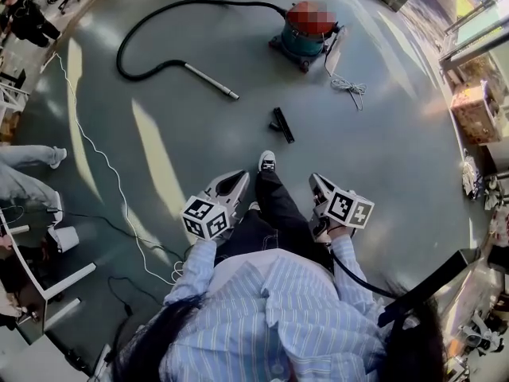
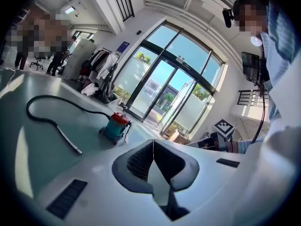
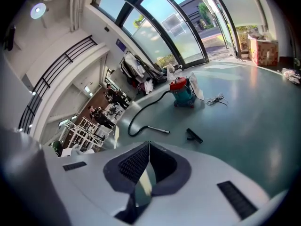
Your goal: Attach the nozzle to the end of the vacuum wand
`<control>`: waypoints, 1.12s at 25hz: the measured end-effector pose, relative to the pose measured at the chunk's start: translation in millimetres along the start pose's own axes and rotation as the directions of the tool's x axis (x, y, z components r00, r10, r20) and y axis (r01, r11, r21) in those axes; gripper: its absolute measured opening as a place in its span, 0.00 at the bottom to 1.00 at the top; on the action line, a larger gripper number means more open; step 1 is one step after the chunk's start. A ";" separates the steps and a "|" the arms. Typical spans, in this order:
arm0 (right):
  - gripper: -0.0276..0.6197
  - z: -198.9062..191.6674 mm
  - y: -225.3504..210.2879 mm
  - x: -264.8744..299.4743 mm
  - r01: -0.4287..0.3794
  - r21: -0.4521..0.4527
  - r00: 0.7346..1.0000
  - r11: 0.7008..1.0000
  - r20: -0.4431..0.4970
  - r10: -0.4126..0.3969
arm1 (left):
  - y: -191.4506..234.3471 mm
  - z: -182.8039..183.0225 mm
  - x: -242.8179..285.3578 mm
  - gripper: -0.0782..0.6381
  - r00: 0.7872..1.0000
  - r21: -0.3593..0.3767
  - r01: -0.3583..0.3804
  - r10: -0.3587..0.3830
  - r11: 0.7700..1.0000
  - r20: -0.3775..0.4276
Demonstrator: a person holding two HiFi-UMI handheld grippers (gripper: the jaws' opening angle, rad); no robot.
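The black nozzle (image 1: 281, 124) lies on the grey floor ahead of my feet, also in the right gripper view (image 3: 194, 135). The silver wand (image 1: 211, 82) ends a black hose looping from the red-and-teal vacuum (image 1: 310, 29); its free end points toward the nozzle, a gap apart. Wand (image 2: 69, 140) and vacuum (image 2: 116, 126) show in the left gripper view. My left gripper (image 1: 238, 179) and right gripper (image 1: 316, 183) are held at waist height, well short of both parts. Both are shut with nothing between the jaws (image 2: 153, 142) (image 3: 149, 145).
A white power cord (image 1: 348, 86) lies coiled right of the vacuum. A thin white cable (image 1: 95, 157) runs along the floor at left, near a seated person's legs (image 1: 24, 169). Boxes and clutter (image 1: 475, 114) line the right edge. Glass doors (image 2: 164, 93) stand behind the vacuum.
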State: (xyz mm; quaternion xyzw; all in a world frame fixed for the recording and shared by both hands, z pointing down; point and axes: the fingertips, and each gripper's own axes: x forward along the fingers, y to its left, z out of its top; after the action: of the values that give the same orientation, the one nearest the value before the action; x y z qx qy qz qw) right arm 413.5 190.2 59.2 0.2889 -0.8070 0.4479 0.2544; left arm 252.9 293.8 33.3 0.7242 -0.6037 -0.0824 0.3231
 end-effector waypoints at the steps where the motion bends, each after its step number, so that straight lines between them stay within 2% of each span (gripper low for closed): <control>1: 0.05 7.0 -0.3 8.2 -0.005 -0.001 1.000 1.000 -0.003 0.005 | 6.0 5.4 6.0 0.12 1.000 0.001 -0.004 0.004 1.000 0.001; 6: 0.05 63.2 -2.2 54.9 -0.042 0.015 0.999 0.999 0.002 0.042 | 40.9 42.9 42.7 0.12 1.000 0.018 -0.019 0.019 1.000 0.015; 11: 0.05 130.0 11.3 106.2 -0.087 -0.045 0.996 0.995 -0.013 0.087 | 81.9 103.7 83.0 0.12 0.998 0.055 -0.053 0.051 0.997 0.035; 15: 0.05 167.5 10.6 144.1 -0.103 -0.048 0.994 0.994 -0.049 0.100 | 101.8 133.2 110.8 0.12 0.998 0.090 -0.061 0.060 0.994 0.016; 19: 0.05 188.4 21.2 181.0 -0.133 -0.059 0.988 0.989 -0.090 0.127 | 118.2 153.6 125.5 0.12 0.999 0.135 -0.050 0.049 0.990 0.012; 25: 0.05 199.3 29.6 220.0 -0.130 -0.034 0.984 0.991 -0.123 0.125 | 161.9 164.0 140.4 0.12 0.995 0.107 -0.083 0.089 0.991 -0.048; 28: 0.05 204.4 34.2 235.9 -0.112 -0.013 0.986 0.994 -0.123 0.109 | 181.9 172.0 148.9 0.12 0.995 0.114 -0.037 0.048 0.993 -0.089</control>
State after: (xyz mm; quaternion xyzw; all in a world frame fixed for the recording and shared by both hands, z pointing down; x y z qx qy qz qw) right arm 192.7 -29.1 101.5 0.2132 -0.8089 0.4703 0.2811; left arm 54.2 80.9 43.0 0.7312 -0.6071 -0.0081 0.3109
